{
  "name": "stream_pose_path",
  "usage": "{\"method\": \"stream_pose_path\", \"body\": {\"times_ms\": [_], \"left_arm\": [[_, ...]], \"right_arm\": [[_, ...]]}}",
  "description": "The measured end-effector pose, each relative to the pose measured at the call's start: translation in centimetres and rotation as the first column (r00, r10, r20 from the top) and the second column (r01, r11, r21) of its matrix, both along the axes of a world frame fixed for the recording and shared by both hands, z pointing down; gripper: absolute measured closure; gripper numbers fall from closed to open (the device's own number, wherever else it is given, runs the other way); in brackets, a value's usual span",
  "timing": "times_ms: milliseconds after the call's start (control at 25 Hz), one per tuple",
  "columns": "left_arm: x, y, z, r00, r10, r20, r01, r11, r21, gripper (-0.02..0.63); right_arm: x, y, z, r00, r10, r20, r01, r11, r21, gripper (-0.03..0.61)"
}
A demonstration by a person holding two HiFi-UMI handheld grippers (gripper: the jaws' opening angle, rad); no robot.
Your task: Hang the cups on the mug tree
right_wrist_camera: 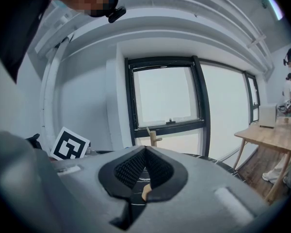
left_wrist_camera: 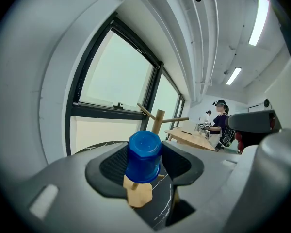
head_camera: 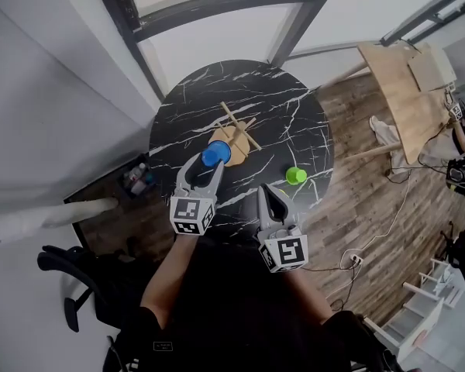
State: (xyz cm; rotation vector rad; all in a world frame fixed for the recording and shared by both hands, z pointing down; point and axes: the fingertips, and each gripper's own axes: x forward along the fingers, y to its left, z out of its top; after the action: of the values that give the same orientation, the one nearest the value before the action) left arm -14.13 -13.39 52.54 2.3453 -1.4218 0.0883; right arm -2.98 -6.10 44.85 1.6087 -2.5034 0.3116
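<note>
The wooden mug tree (head_camera: 237, 130) stands mid-table on the round black marble table (head_camera: 287, 107). My left gripper (head_camera: 205, 161) is shut on a blue cup (head_camera: 215, 154) over the near-left side of the tree's base. In the left gripper view the blue cup (left_wrist_camera: 143, 157) sits bottom-up between the pads, with the mug tree (left_wrist_camera: 158, 118) behind it and a short wooden peg just under it. I cannot tell whether the cup rests on that peg. A green cup (head_camera: 296, 176) stands on the table to the right. My right gripper (head_camera: 270, 192) hovers at the table's near edge, shut and empty.
A light wooden desk (head_camera: 407, 91) stands on the floor to the right, with cables (head_camera: 387, 208) trailing below it. A small box of bottles (head_camera: 137, 180) sits on the floor left of the table. A black office chair (head_camera: 70, 277) is at the lower left.
</note>
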Motion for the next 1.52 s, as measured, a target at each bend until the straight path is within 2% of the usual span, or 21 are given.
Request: {"method": "stream_pose_path", "body": {"times_ms": [320, 1200, 1520], "left_arm": [[0.5, -0.4, 2.0, 1.000, 0.006, -0.004, -0.007, 0.999, -0.044, 0.397], [0.9, -1.1, 4.4, 1.000, -0.005, -0.023, 0.003, 0.996, -0.090, 0.396], [1.1, -0.8, 5.1, 1.000, 0.005, -0.026, -0.008, 0.994, -0.111, 0.365]], "right_arm": [[0.3, 0.4, 0.8, 1.000, 0.012, 0.001, -0.012, 1.000, -0.023, 0.578], [0.8, 0.3, 1.5, 1.000, 0.018, 0.004, -0.017, 0.999, -0.031, 0.578], [1.3, 0.5, 1.6, 1.000, 0.014, 0.009, -0.014, 0.999, -0.029, 0.578]]}}
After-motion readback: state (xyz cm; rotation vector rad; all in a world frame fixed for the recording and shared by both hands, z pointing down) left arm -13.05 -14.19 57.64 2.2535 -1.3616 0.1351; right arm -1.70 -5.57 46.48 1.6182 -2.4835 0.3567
